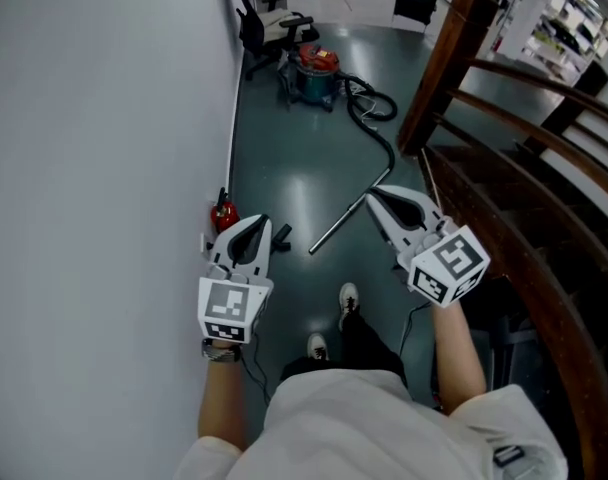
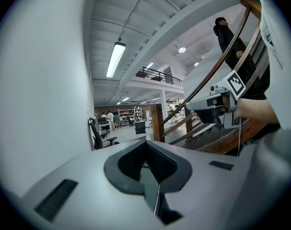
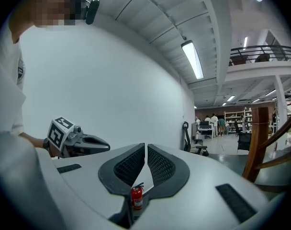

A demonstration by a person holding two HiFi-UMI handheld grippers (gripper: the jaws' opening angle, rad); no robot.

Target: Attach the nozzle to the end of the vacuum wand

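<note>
The metal vacuum wand (image 1: 349, 213) lies slanted on the dark floor, and its hose (image 1: 374, 108) runs back to a red and blue vacuum cleaner (image 1: 314, 73). A small dark piece (image 1: 281, 236), perhaps the nozzle, lies on the floor near the wand's near end. My left gripper (image 1: 256, 222) is shut and holds nothing; it hangs in the air above the floor by the wall. My right gripper (image 1: 372, 192) is also shut and holds nothing, and it appears over the wand's middle. In the left gripper view the shut jaws (image 2: 146, 146) frame a thin strip of the wand (image 2: 157, 200).
A white wall (image 1: 104, 168) runs along the left, with a red fire extinguisher (image 1: 224, 214) at its foot. A wooden stair rail (image 1: 524, 198) curves down the right. An office chair (image 1: 264, 28) stands beyond the vacuum. The person's shoes (image 1: 348, 302) are below the grippers.
</note>
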